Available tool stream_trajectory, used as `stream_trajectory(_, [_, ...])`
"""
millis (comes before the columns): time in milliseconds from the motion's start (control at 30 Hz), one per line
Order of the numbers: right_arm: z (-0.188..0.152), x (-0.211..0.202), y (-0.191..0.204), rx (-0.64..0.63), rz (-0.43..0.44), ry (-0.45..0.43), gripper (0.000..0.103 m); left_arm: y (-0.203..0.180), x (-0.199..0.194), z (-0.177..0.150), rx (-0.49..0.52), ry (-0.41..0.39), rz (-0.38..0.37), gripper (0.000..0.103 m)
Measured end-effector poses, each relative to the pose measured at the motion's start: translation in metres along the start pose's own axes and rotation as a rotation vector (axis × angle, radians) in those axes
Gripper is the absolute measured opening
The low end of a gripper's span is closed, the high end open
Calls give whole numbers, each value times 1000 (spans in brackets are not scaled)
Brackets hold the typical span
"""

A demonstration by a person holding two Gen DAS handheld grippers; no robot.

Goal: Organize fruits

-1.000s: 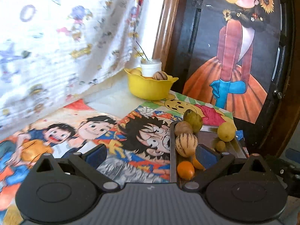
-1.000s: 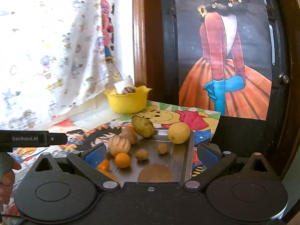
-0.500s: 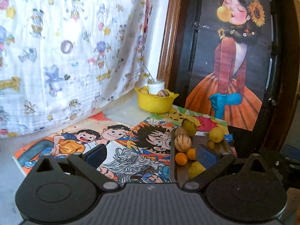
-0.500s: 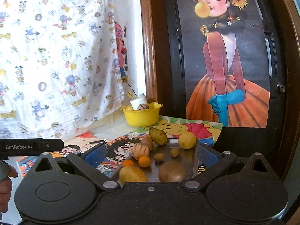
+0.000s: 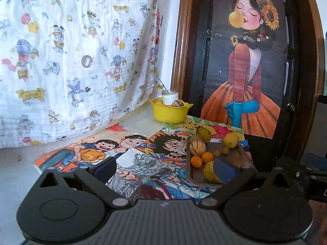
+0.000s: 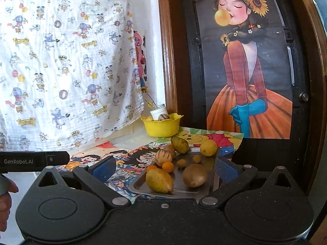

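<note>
cartoon posters cover the worktop [image 6: 122, 140]; fruits sit on a metal tray [image 6: 179, 189], yellow bowl [image 6: 161, 125] at its 12 o'clock. right hand-held gripper [image 6: 163, 168], wide and empty, is nearer, facing the mango [image 6: 159, 180], long axis crosswise. left hand-held gripper [image 5: 165, 168] wide too.

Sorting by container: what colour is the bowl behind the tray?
Yellow; the bowl shows best in the right wrist view.

Both grippers hung side by side, jaws spread wide and holding nothing: the left gripper [image 5: 164, 170] and right gripper [image 6: 163, 168], a bare hand [image 6: 5, 202] at far left.
</note>
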State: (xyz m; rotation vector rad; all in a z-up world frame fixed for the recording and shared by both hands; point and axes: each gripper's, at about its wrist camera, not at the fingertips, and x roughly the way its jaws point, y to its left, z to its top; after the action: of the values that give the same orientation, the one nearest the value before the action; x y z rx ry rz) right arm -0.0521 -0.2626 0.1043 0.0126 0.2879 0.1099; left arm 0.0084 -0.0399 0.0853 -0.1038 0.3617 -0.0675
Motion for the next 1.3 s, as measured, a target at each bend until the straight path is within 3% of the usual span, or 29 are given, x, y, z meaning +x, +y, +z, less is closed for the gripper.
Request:
stream_trajectory(667, [-24, -36, 32, -51, 14, -7, 103, 17, -43, -32, 36, 31, 41, 103])
stream_trajectory(1300, [-56, -23, 28, -28, -39, 2, 103, 37, -30, -53, 7, 85, 20, 103])
